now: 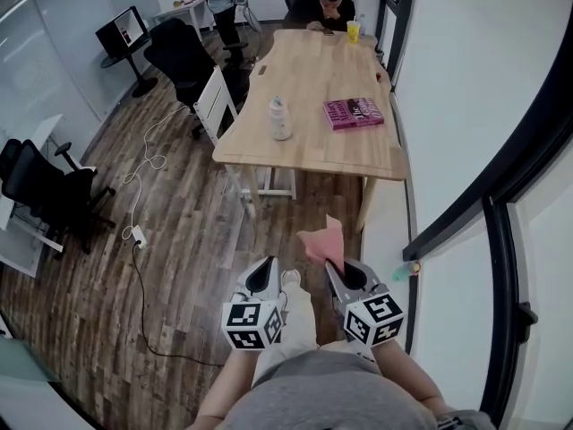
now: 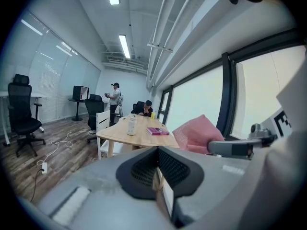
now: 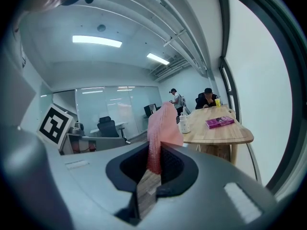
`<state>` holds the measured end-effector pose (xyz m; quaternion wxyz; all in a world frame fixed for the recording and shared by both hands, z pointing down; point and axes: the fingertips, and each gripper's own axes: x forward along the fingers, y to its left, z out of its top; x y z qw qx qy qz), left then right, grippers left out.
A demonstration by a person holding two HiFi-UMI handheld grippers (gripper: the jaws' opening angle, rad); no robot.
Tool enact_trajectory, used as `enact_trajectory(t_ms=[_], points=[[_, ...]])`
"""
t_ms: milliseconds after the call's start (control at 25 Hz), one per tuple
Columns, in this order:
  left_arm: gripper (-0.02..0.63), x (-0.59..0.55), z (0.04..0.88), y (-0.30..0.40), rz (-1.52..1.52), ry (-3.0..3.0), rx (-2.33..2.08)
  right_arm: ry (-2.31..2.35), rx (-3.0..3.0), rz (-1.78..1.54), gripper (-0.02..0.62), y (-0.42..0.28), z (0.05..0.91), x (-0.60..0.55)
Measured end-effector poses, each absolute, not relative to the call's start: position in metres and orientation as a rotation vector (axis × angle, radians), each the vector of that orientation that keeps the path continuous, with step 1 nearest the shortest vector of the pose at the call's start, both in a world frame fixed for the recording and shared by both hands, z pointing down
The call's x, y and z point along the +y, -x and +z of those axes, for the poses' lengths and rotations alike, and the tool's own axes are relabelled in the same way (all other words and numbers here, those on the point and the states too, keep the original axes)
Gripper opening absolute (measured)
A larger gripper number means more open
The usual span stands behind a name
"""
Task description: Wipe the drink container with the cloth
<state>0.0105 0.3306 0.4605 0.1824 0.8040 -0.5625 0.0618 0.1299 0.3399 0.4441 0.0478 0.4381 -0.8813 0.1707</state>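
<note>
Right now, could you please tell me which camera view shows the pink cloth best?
The right gripper view: the pink cloth fills its centre, pinched in the right gripper. The head view shows it small, sticking forward from that gripper. The left gripper view shows a bunched side of it.

We see a long wooden table standing beside the window wall. On the table's near end lies a pink book; at its far end stands a yellow cup, just beside a seated person who leans over the tabletop. A white chair is drawn up to the table's left side, with a black office chair behind it. Beyond the table's far left corner we find a standing person and a monitor. Left of the table, a white cable trails across the wood floor to a power strip.
</note>
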Motion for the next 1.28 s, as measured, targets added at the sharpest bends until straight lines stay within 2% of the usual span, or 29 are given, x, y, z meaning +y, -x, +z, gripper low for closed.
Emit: enact_trajectory(t_ms=[1280], points=[[0.002, 0.033, 0.460, 0.044, 0.172, -2.279, -1.521, -1.389, -2.598, 0.479, 0.035, -0.078, 0.436, 0.049]])
